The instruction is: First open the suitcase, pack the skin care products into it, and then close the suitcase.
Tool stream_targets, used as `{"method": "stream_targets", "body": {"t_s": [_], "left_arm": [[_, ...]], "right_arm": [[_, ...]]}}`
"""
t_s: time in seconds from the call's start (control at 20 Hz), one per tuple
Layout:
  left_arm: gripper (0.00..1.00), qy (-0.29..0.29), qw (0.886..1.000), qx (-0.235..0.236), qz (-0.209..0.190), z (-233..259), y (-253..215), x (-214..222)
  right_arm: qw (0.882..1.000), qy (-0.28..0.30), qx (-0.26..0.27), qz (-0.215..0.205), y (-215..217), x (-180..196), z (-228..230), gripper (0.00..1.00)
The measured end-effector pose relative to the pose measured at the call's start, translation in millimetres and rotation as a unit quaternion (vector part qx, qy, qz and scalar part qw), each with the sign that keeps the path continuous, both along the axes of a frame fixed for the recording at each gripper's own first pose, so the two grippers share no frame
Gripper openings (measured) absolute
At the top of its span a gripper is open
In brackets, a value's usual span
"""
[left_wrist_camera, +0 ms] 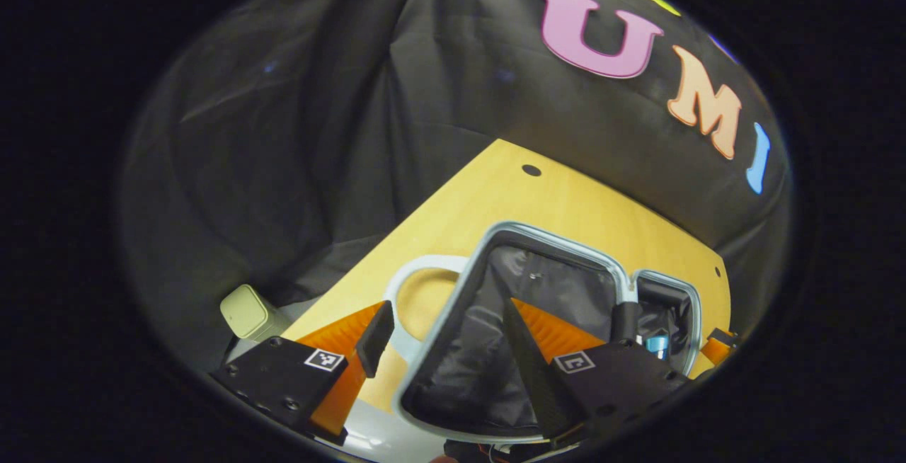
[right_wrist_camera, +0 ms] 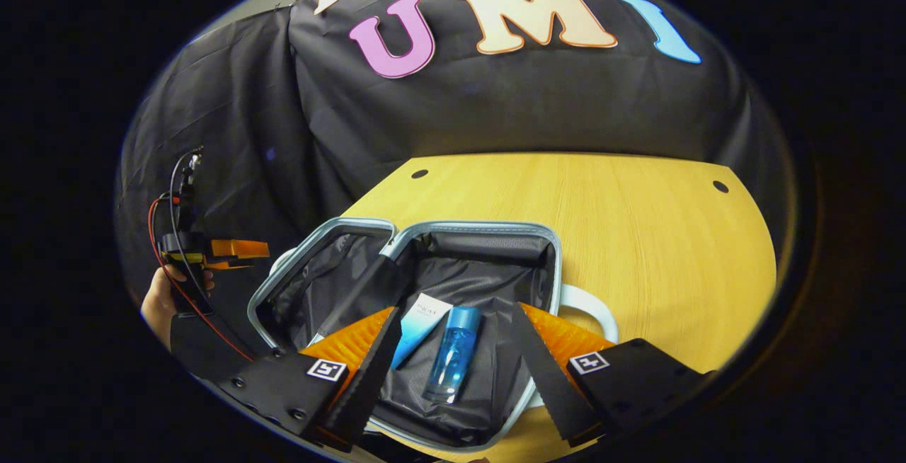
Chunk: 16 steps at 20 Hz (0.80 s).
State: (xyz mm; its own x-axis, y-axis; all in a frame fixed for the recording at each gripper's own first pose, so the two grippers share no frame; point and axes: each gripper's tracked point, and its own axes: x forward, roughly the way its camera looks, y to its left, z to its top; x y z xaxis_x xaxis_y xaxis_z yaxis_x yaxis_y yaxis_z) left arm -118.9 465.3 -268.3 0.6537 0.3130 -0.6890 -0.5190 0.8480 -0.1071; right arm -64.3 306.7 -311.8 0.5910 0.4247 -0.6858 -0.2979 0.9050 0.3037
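Note:
The suitcase lies open on the wooden table, its two halves lined in black. In the right gripper view the nearer half [right_wrist_camera: 488, 265] holds a blue bottle [right_wrist_camera: 453, 353] and a white-and-blue carton [right_wrist_camera: 422, 323]. My right gripper [right_wrist_camera: 454, 311] hovers open just above them, touching neither. The other half [right_wrist_camera: 311, 293] holds nothing I can see. In the left gripper view my left gripper [left_wrist_camera: 447, 304] is open and straddles the pale rim [left_wrist_camera: 439, 328] of that half. The blue bottle [left_wrist_camera: 657, 345] peeks out of the farther half. A hand holds the left gripper [right_wrist_camera: 237, 248] beside the case's left edge.
A white carry handle [right_wrist_camera: 591, 307] sticks out of the suitcase's right side, and the handle [left_wrist_camera: 425, 268] of the other half lies under my left fingers. A pale green block [left_wrist_camera: 244, 311] sits off the table's edge. Bare tabletop [right_wrist_camera: 637, 236] stretches behind and right of the case.

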Motion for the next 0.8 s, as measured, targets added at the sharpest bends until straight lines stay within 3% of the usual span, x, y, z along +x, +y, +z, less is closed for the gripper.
{"method": "stream_targets", "body": {"t_s": [0.15,0.25,0.35,0.4,0.5,0.6,0.65,0.75,0.8], "left_arm": [[0.92,0.013,1.000,-0.005,0.013,-17.8,37.0,2.9],[0.92,0.026,0.999,-0.025,0.015,-35.4,50.6,5.6],[0.91,0.038,0.998,-0.048,0.007,-54.4,55.6,8.2],[0.89,0.048,0.997,-0.060,0.002,-65.5,55.7,8.5],[0.84,0.076,0.994,-0.082,-0.015,-88.2,49.2,7.8],[0.72,0.100,0.990,-0.092,-0.026,-102.6,46.2,3.2],[0.57,0.107,0.990,-0.093,-0.026,-107.8,46.5,2.9],[0.25,0.091,0.991,-0.098,-0.026,-102.5,47.2,10.8],[0.19,0.091,0.990,-0.108,-0.021,-106.6,45.4,12.5]], "right_arm": [[1.000,-0.008,-0.008,-0.016,0.2,2.6,4.3,0.94],[1.000,-0.010,-0.018,-0.023,-2.8,2.7,6.0,0.98],[0.999,-0.011,-0.025,-0.025,-4.0,1.9,7.9,0.98],[0.999,-0.012,-0.030,-0.026,-4.0,3.6,8.5,0.94],[0.999,-0.013,-0.035,-0.028,-5.1,4.8,10.5,0.98],[0.999,-0.017,-0.032,-0.029,-5.2,5.6,14.5,0.94],[0.999,-0.022,-0.032,-0.030,-5.6,6.4,15.6,0.98],[0.998,-0.034,-0.034,-0.034,-9.9,6.6,19.2,0.98],[0.998,-0.040,-0.033,-0.037,-12.7,7.0,21.2,0.98]]}}
